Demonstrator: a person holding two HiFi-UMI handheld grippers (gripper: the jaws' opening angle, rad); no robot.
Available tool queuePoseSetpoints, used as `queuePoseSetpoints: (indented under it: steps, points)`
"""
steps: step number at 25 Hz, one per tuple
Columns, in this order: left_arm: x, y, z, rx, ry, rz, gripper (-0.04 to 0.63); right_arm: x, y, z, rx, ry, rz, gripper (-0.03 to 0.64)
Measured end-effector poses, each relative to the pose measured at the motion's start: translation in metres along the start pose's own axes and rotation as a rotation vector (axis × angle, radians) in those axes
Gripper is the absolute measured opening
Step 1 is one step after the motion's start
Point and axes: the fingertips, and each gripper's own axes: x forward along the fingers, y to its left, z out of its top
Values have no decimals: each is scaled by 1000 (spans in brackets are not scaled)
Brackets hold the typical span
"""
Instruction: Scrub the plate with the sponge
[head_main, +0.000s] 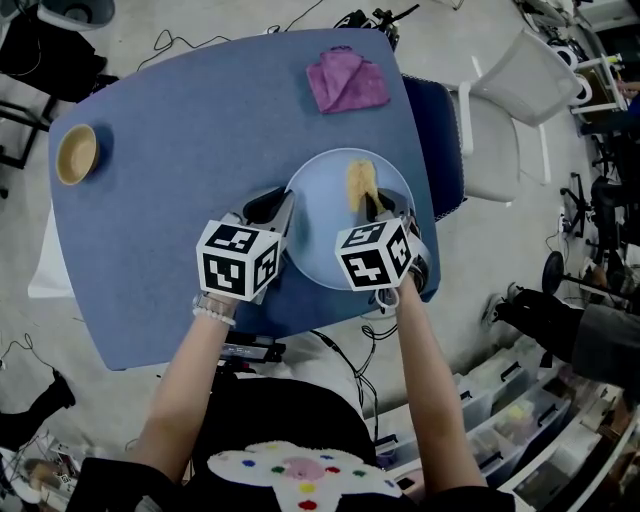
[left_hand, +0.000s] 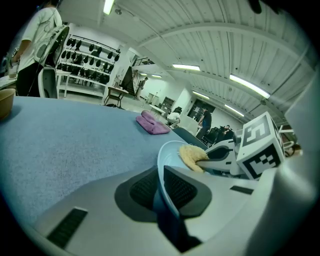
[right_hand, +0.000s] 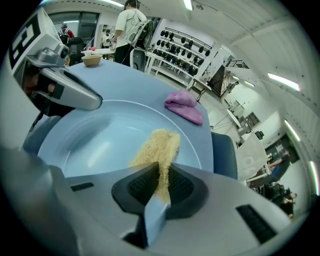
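Observation:
A pale blue plate (head_main: 320, 215) lies on the blue table near its front edge. My left gripper (head_main: 284, 208) is shut on the plate's left rim; in the left gripper view the rim (left_hand: 164, 176) stands edge-on between the dark pads. My right gripper (head_main: 372, 205) is shut on a yellow sponge (head_main: 360, 183), which rests on the plate's far right part. In the right gripper view the sponge (right_hand: 157, 147) runs from between the pads out onto the plate (right_hand: 100, 137). The left gripper view shows the sponge (left_hand: 192, 156) and the right gripper's marker cube (left_hand: 259, 145).
A crumpled purple cloth (head_main: 346, 81) lies at the table's far edge. A small tan bowl (head_main: 76, 154) stands at the far left corner. A white chair (head_main: 510, 110) stands right of the table. Storage bins (head_main: 520, 420) sit on the floor at the right.

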Motion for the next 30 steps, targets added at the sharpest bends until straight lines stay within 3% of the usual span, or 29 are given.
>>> queuePoseSetpoints:
  steps: [9,15,30]
  points:
    - [0,-1,3,4,1,4,35,-4,-30,-33,16,70,-54,43]
    - [1,-1,2,6,-1,8,35,-7,-24,-36,-88,55,-72,41]
    - [2,2,3,13,-3,13,35,-37,45,-36,-203,-4,91,41]
